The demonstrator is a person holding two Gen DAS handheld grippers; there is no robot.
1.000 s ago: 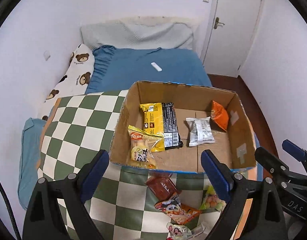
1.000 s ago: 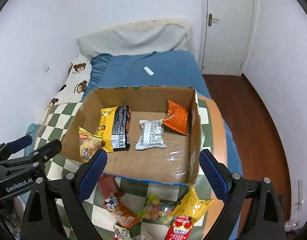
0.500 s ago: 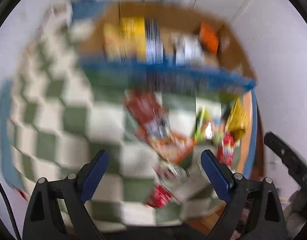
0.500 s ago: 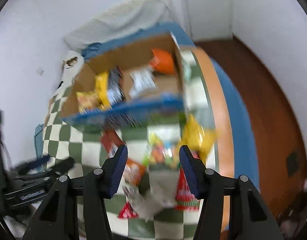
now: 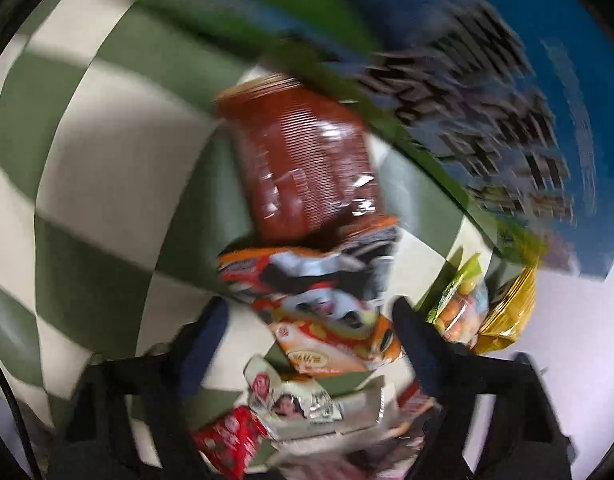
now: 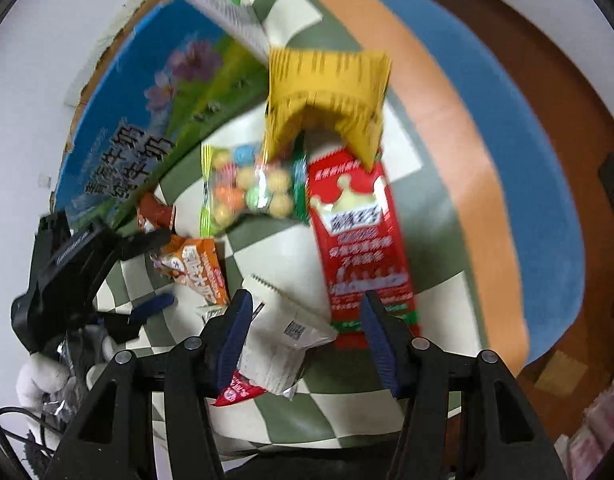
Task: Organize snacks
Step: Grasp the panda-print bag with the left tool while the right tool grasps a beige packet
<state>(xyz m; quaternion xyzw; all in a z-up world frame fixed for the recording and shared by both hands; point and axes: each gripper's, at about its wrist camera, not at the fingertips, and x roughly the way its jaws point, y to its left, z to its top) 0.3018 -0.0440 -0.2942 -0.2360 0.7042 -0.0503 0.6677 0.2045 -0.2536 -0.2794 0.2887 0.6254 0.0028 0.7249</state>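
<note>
Loose snack packets lie on the green-and-white checkered blanket in front of the cardboard box's printed blue wall (image 6: 119, 128). My left gripper (image 5: 311, 344) is open, low over an orange packet (image 5: 339, 340), with a dark red packet (image 5: 307, 160) just beyond; it also shows in the right wrist view (image 6: 147, 268). My right gripper (image 6: 307, 324) is open, straddling a white packet (image 6: 283, 336) and the lower end of a long red packet (image 6: 359, 236). A yellow bag (image 6: 327, 96) and a clear bag of coloured balls (image 6: 247, 192) lie further ahead.
The box wall (image 5: 487, 100) rises close ahead. A small red packet (image 5: 227, 444) and a white packet with a picture (image 5: 299, 404) lie under the left gripper. The bed's orange and blue edge (image 6: 487, 120) drops to a wooden floor at right.
Both grippers have tipped down and dropped from above the box to just over the loose packets in front of it. The right gripper's jaws have narrowed but stay open.
</note>
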